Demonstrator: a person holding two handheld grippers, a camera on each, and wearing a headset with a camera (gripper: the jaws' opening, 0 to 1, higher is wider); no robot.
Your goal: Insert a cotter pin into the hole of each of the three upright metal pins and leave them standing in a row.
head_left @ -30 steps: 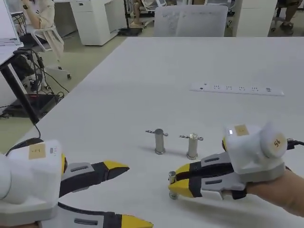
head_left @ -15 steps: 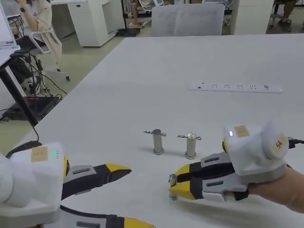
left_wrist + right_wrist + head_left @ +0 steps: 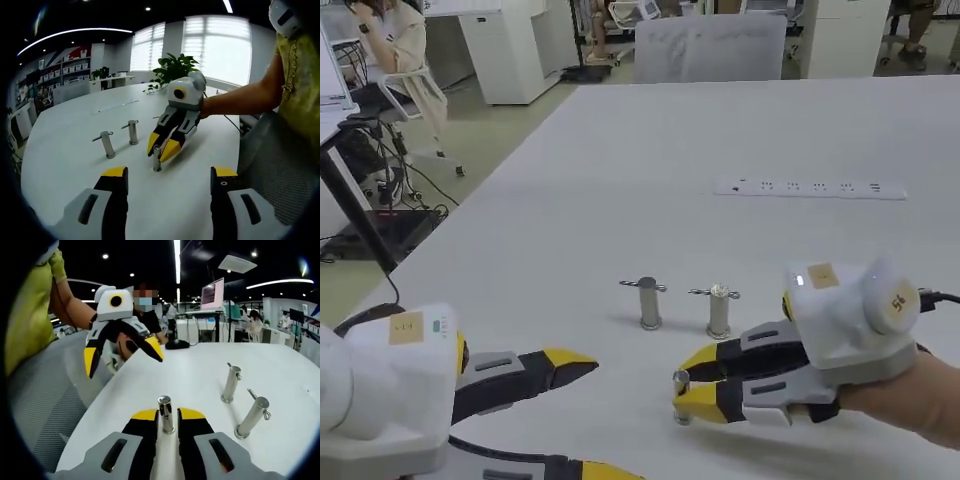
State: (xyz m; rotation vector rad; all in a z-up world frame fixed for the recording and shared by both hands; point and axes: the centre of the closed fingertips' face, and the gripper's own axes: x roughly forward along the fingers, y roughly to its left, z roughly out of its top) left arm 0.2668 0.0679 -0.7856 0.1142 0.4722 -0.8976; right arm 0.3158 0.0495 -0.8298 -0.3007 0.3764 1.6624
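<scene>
The white table [image 3: 620,180] is stretching wide in an open office. Your right hand-held gripper [image 3: 686,388] is clamping the third upright pin [image 3: 165,412] low on its shaft, and your left hand-held gripper [image 3: 169,175] is hovering near with jaws apart. Just beyond, two finished pins [image 3: 649,303] are standing with cotter pins [image 3: 642,285] through them. The held pin is probably stiff, smooth and slippery, so gripping low is leaving its top free.
</scene>
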